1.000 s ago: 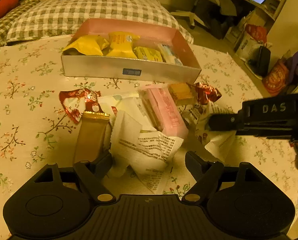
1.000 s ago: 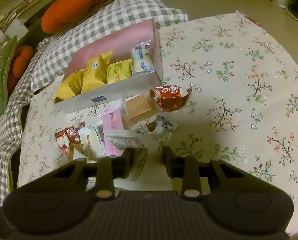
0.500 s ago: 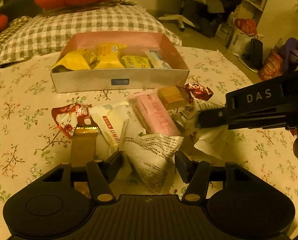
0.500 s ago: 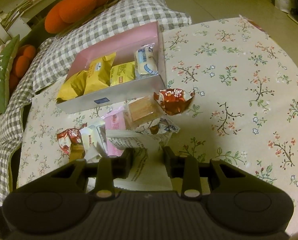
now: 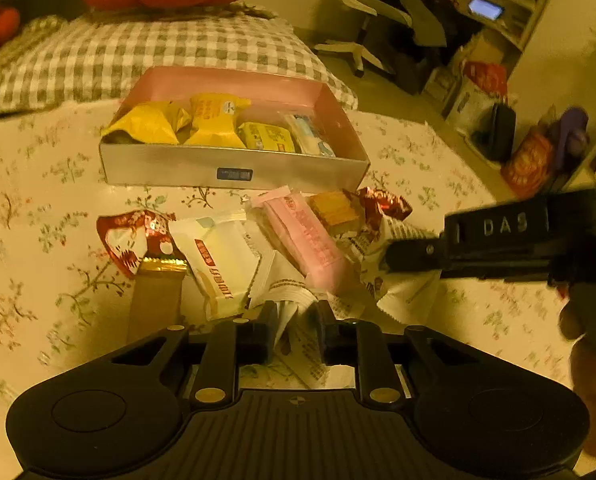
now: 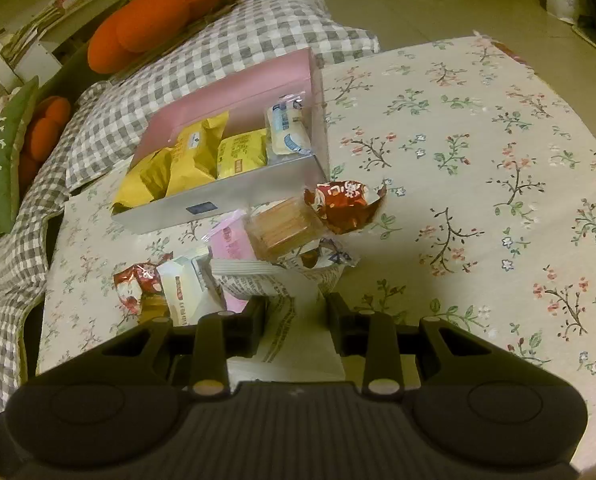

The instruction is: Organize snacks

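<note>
Left gripper (image 5: 296,316) fingers nearly closed; right gripper (image 6: 294,314) seemingly pinching, narrowly parted

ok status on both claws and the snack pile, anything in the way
Left claw pinched on white printed packet. Right claw shut on second white packet. Box part filled. Loose snacks crowd both grips.
</note>
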`<state>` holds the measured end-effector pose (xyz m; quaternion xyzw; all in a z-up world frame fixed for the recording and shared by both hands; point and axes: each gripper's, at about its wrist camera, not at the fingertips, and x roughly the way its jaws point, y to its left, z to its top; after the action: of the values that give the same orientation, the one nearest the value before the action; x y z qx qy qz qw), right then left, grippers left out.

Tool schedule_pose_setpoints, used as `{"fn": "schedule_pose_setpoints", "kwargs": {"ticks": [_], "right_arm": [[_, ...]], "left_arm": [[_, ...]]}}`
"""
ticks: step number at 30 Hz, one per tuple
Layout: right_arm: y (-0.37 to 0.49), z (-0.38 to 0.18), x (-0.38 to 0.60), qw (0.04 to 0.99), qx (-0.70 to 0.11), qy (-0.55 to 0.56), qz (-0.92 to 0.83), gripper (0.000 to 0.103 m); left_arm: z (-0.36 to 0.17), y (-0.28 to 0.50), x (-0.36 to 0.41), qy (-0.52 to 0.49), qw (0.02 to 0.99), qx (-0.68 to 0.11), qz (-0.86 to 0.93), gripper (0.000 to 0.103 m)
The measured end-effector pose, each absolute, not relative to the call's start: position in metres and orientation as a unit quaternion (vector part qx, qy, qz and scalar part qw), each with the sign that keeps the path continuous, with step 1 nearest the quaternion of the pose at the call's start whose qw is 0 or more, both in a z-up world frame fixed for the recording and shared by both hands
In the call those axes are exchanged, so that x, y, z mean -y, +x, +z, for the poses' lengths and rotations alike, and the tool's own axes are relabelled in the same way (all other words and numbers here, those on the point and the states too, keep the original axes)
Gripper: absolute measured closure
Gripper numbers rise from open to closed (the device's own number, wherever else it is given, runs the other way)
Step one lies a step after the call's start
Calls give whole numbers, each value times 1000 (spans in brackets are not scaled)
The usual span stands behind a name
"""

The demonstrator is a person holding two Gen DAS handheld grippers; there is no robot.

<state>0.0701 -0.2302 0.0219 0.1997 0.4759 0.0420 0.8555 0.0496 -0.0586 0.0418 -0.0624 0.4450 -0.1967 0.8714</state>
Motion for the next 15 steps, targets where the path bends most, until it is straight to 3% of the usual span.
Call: {"fn": "schedule_pose_setpoints", "kwargs": {"ticks": [2,5,11,15], "right_arm": [[70,22,230,855,-476,200,42,73],[70,22,231,856,-475,201,40,73],[70,25,232,861,-469,195,33,73],[70,25,232,864,-467,188,31,73]], "left_arm": [[40,53,53,-93,865,-453,-193,73],[36,57,49,-117,859,-463,-186,45],[26,58,68,-73,862,-463,-191,21],[14,57,83,-29,867,-461,-187,20]]}}
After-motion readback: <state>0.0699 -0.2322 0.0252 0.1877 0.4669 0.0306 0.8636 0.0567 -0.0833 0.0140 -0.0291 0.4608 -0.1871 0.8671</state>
